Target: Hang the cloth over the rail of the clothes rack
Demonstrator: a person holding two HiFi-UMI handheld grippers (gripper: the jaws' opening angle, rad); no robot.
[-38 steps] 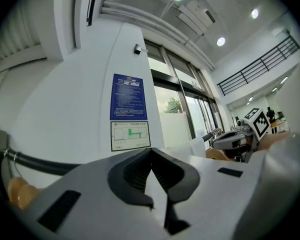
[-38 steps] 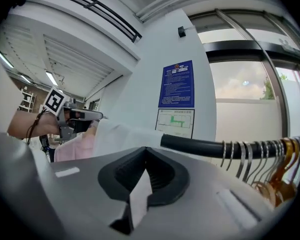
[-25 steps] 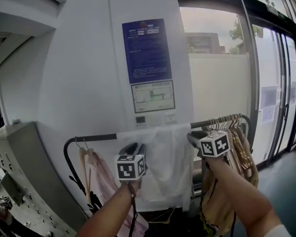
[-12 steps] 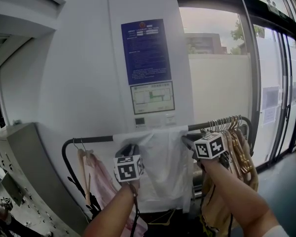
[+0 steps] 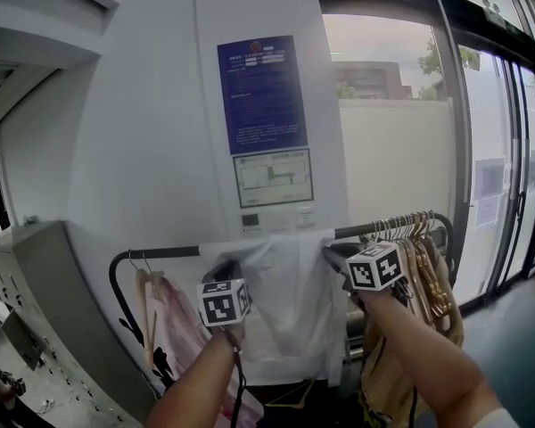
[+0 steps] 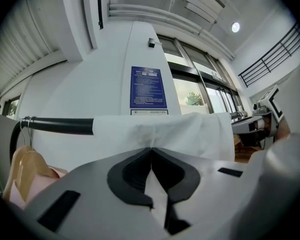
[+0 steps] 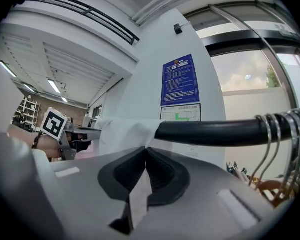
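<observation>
A white cloth [image 5: 290, 306] hangs draped over the black rail [image 5: 156, 252] of the clothes rack. My left gripper [image 5: 227, 267] is level at the cloth's upper left part. Its jaws have just been closing, and in the left gripper view they [image 6: 151, 149] are shut on a fold of the cloth [image 6: 185, 131] just below the rail [image 6: 60, 125]. My right gripper [image 5: 332, 255] is at the cloth's upper right corner. Its jaws have also just been closing and now [image 7: 146, 149] pinch the cloth's edge [image 7: 122, 131] next to the rail [image 7: 225, 131].
Wooden hangers with garments [image 5: 428, 270] crowd the rail's right end. A pink garment on a hanger [image 5: 183, 328] hangs at its left end. Behind the rack is a white wall with a blue notice [image 5: 263, 92]. Glass doors [image 5: 508, 150] stand at the right, a grey counter [image 5: 27, 266] at the left.
Both grippers edged slightly left, closer to the rail, and their jaws closed onto the cloth's top. The cloth bunched a little between them.
</observation>
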